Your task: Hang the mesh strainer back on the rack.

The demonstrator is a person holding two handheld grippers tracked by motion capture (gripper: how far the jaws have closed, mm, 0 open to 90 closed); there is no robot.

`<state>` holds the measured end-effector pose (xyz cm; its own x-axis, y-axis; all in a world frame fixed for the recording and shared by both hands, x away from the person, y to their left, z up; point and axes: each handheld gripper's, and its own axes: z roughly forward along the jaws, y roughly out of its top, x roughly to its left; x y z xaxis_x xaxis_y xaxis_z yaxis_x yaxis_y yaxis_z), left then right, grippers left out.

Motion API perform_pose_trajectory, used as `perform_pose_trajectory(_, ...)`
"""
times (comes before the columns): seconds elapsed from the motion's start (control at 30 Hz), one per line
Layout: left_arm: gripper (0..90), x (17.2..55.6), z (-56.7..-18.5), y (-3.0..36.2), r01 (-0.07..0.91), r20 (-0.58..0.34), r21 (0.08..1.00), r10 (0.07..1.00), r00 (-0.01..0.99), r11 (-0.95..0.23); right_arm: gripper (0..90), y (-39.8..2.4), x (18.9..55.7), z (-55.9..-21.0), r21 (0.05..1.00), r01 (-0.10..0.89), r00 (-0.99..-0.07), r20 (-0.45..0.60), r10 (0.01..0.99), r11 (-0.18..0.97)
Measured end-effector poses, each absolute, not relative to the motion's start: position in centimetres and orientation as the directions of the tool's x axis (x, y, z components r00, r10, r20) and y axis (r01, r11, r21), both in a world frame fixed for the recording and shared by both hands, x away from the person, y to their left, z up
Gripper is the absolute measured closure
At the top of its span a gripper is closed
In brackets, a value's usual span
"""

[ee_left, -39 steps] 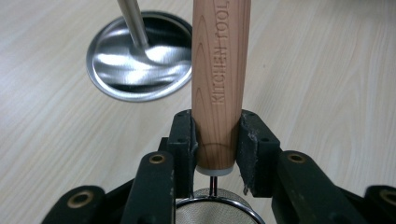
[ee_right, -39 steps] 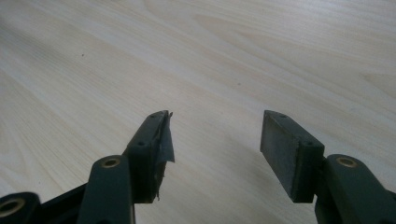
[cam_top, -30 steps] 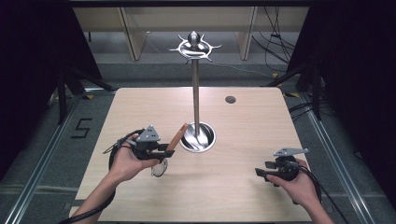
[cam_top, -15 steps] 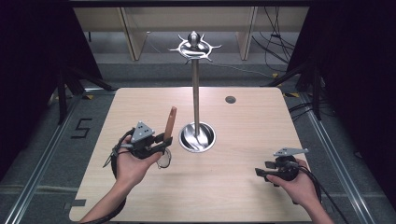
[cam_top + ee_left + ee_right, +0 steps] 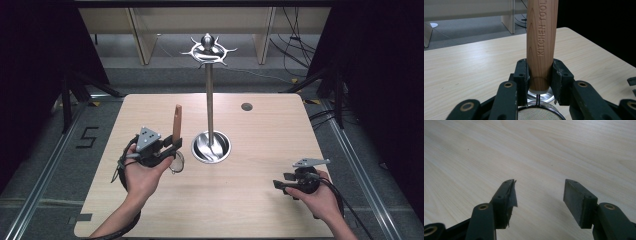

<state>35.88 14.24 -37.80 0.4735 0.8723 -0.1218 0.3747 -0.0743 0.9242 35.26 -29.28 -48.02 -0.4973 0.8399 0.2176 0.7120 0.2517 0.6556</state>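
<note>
My left gripper (image 5: pixel 172 144) is shut on a small strainer by its wooden handle (image 5: pixel 176 122), which now stands nearly upright. In the left gripper view both pads (image 5: pixel 522 75) press the sides of the handle (image 5: pixel 541 37), stamped "KITCHEN TOOL", and the mesh bowl (image 5: pixel 537 112) hangs below the jaws. In the high view the mesh ring (image 5: pixel 176 162) shows under the gripper, left of the metal stand's round base (image 5: pixel 211 146). The stand's pole (image 5: pixel 209 95) rises to a hook crown (image 5: pixel 208 49). My right gripper (image 5: pixel 280 183) rests open near the front right of the table, nothing between its fingers (image 5: pixel 504 200).
The light wooden table (image 5: pixel 260 130) has a small dark hole (image 5: pixel 246 106) at the back right. Dark frame legs and cables stand off both sides of the table. Shelving lies beyond the far edge.
The left hand has risen a little and turned, swinging the wooden handle from tilted toward the stand to nearly upright. The right hand has kept still.
</note>
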Motion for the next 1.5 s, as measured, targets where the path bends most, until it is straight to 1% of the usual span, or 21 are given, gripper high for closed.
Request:
perform_pose_trajectory(0.23, 68.0, 36.1, -37.0, 13.5, 0.349, -0.129, 0.936, 0.875, 0.466, -0.049, 43.4, -29.2, 35.2, -48.0, 0.658, 0.711, -0.498, 0.221, 0.838, 0.249)
perform_pose_trajectory(0.27, 68.0, 36.1, -36.9, 13.5, 0.347, -0.128, 0.937, 0.876, 0.465, -0.047, 43.4, -29.4, 35.3, -47.8, 0.655, 0.703, -0.513, 0.2, 0.834, 0.275)
perform_pose_trajectory(0.3, 68.0, 36.1, -36.7, 13.4, 0.34, -0.124, 0.939, 0.877, 0.464, -0.047, 43.4, -29.6, 35.3, -47.5, 0.633, 0.71, -0.521, 0.176, 0.835, 0.309)
perform_pose_trajectory(0.33, 68.0, 36.1, -36.5, 13.1, 0.33, -0.121, 0.943, 0.878, 0.463, -0.044, 43.4, -29.6, 35.3, -47.6, 0.64, 0.701, -0.529, 0.172, 0.831, 0.313)
perform_pose_trajectory(0.5, 68.0, 36.2, -35.9, 12.7, 0.314, -0.115, 0.948, 0.878, 0.465, -0.042, 43.4, -29.6, 35.3, -47.4, 0.633, 0.711, -0.514, 0.169, 0.841, 0.307)
perform_pose_trajectory(0.73, 68.0, 36.2, -35.3, 12.6, 0.296, -0.111, 0.955, 0.881, 0.459, -0.034, 43.4, -29.5, 35.3, -47.4, 0.638, 0.709, -0.519, 0.184, 0.835, 0.3)
perform_pose_trajectory(0.77, 68.0, 36.2, -35.2, 12.6, 0.292, -0.11, 0.956, 0.883, 0.456, -0.032, 43.4, -29.4, 35.3, -47.6, 0.66, 0.699, -0.514, 0.195, 0.835, 0.276)
perform_pose_trajectory(0.87, 68.0, 36.2, -34.9, 12.6, 0.283, -0.109, 0.959, 0.883, 0.456, -0.028, 43.5, -29.3, 35.2, -47.5, 0.647, 0.715, -0.502, 0.21, 0.839, 0.265)
perform_pose_trajectory(1.03, 68.0, 36.3, -34.4, 12.3, 0.27, -0.1, 0.962, 0.881, 0.463, -0.033, 43.5, -29.4, 35.2, -47.5, 0.651, 0.71, -0.507, 0.207, 0.837, 0.269)
perform_pose_trajectory(1.1, 68.0, 36.3, -34.2, 12.2, 0.263, -0.097, 0.964, 0.88, 0.464, -0.033, 43.5, -29.5, 35.3, -47.6, 0.664, 0.696, -0.515, 0.195, 0.835, 0.275)
perform_pose_trajectory(1.13, 68.0, 36.3, -34.1, 12.1, 0.261, -0.096, 0.965, 0.88, 0.465, -0.033, 43.5, -29.3, 35.3, -47.8, 0.679, 0.688, -0.51, 0.202, 0.836, 0.255)
perform_pose_trajectory(1.5, 68.0, 36.2, -33.2, 11.9, 0.24, -0.09, 0.97, 0.874, 0.477, -0.031, 43.5, -29.5, 35.3, -47.6, 0.664, 0.695, -0.515, 0.193, 0.835, 0.275)
